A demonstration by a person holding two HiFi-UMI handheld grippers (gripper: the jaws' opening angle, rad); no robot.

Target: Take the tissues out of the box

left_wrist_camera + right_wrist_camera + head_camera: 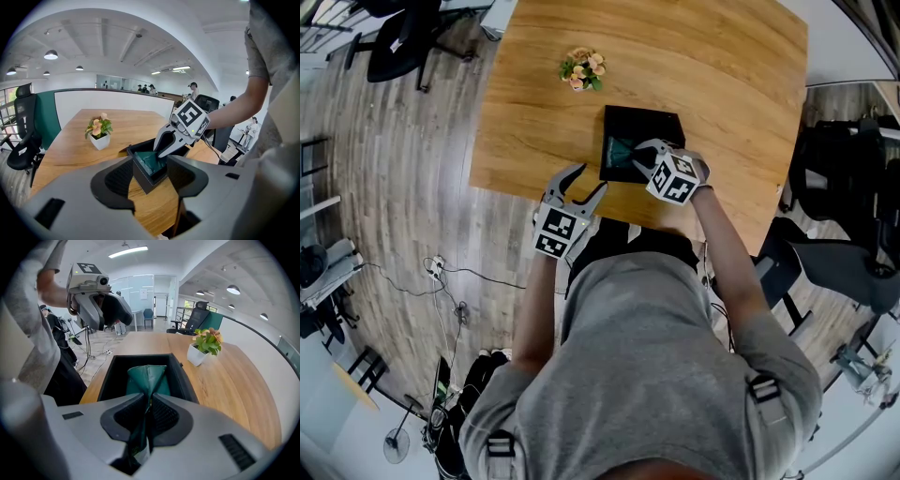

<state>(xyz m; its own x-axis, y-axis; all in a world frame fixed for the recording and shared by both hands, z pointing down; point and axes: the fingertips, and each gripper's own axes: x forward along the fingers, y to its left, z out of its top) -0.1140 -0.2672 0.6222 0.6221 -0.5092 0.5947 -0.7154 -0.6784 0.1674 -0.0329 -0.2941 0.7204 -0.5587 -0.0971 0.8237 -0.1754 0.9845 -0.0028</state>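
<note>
Tissue pack (146,373), green, sits inside the black box (108,378) on the counter (703,66). Right gripper (148,404) is narrowed to a slit, pinching the pack's raised top fold. Left gripper (150,172) stands wide and empty near the box.

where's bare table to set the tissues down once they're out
Broad bare wood on the table right of the box, out to the edge. Also left of the box, nearer than the flower pot. Crowded at the box's near edge, where the right gripper pinches the tissue pack beside the left gripper.
</note>
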